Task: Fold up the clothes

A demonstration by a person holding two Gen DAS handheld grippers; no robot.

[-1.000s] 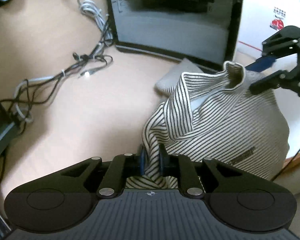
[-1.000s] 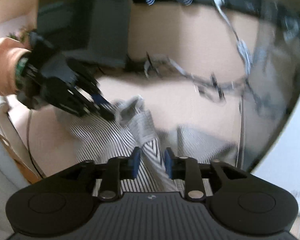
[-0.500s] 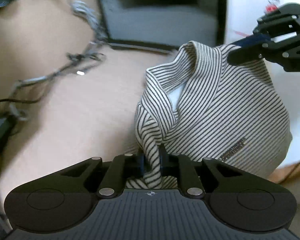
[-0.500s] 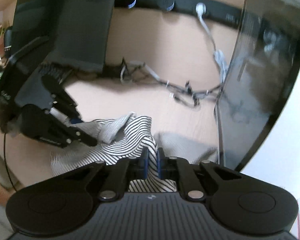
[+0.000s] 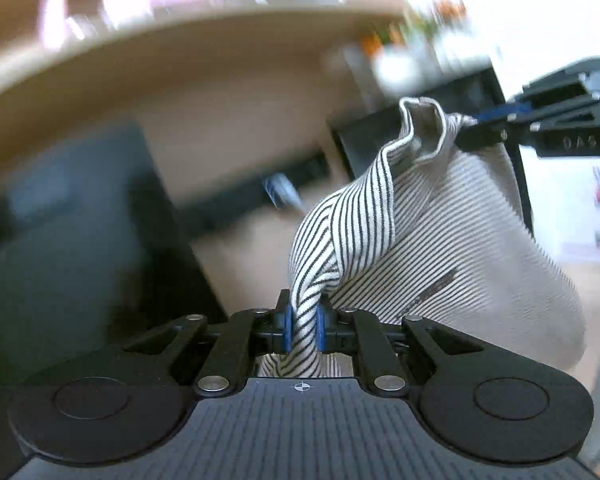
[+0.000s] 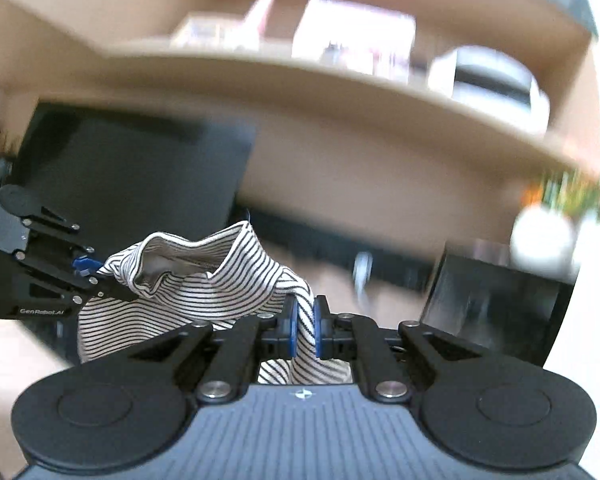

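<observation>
A cream garment with thin black stripes (image 5: pixel 452 248) hangs in the air between both grippers. My left gripper (image 5: pixel 303 322) is shut on a bunched fold of it, the blue pads pinching the cloth. In the same view my right gripper (image 5: pixel 474 124) grips the garment's upper edge at the far right. The right wrist view shows my right gripper (image 6: pixel 306 326) shut on another twisted fold of the striped garment (image 6: pixel 196 284). There my left gripper (image 6: pixel 94 276) holds the cloth's far left end. The cloth sags between the two grips.
A wooden shelf (image 6: pixel 340 80) with blurred boxes runs across the top of both views. Dark monitors (image 6: pixel 132 176) stand at the left and right (image 6: pixel 496 308). A black strip (image 5: pixel 260 196) lies along the wall behind the beige desk.
Both grippers have risen and tilted up from the desk, lifting the striped garment into the air. The right gripper's jaws closed onto the cloth. The cables and desk top have left the views.
</observation>
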